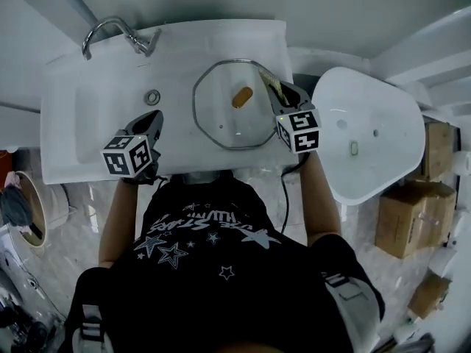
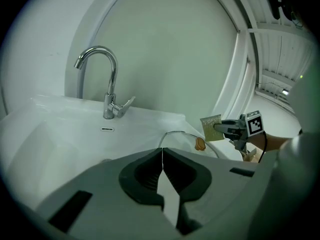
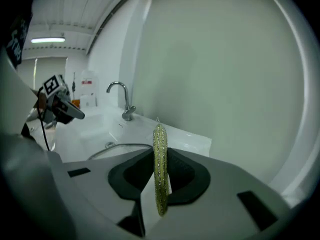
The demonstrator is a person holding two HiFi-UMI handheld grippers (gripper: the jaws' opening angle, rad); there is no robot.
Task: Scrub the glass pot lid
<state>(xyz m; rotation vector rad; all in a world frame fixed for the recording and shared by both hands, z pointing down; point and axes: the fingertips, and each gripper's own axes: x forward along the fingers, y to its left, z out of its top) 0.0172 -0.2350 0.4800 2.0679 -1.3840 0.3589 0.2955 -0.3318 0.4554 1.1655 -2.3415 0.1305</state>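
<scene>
The glass pot lid (image 1: 221,120) lies flat at the right end of the white sink (image 1: 81,123), its brown knob (image 1: 241,96) facing up. My right gripper (image 1: 282,93) hovers at the lid's right rim, shut on a thin yellow-green scrub pad (image 1: 269,79). In the right gripper view the pad (image 3: 159,164) stands edge-on between the jaws, above the lid's rim (image 3: 120,146). My left gripper (image 1: 152,118) is shut and empty, left of the lid and near the drain (image 1: 152,96). From the left gripper (image 2: 162,153) I see the lid (image 2: 186,136), the pad (image 2: 212,128) and the right gripper (image 2: 231,129).
A chrome faucet (image 1: 110,31) stands at the sink's back left. A second white basin (image 1: 368,138) lies to the right of the sink. Cardboard boxes (image 1: 401,219) stand on the floor at right, and a round tub (image 1: 22,208) at left.
</scene>
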